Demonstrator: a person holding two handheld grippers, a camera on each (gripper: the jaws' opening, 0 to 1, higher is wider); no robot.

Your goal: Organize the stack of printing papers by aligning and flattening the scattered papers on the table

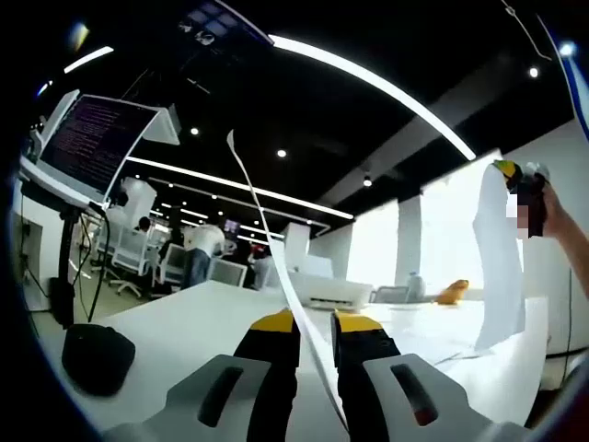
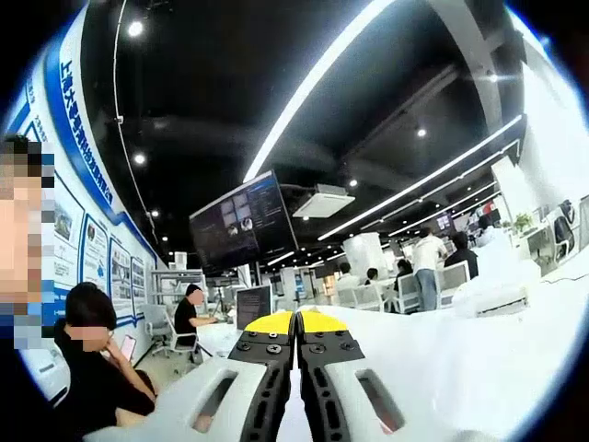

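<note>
White, thin printing papers (image 1: pixel 276 258) pinched edge-on between the closed yellow-tipped jaws of the left gripper (image 1: pixel 316 322), curling up toward 12 o'clock; at 3 o'clock, another hanging sheet (image 1: pixel 500 267) held aloft by the right gripper (image 1: pixel 520 180) above the glossy white table (image 1: pixel 184 322). Right gripper (image 2: pixel 296 322) jaws pressed together, thin white edge between them. Light, limp, floppy, easily creased; best gripped near opposite edges, kept taut, tapped down square

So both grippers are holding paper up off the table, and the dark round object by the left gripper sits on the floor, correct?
Not quite: the dark round object sits on the white table, not the floor, as the left gripper view shows. The left gripper and right gripper are indeed holding paper up.
</note>
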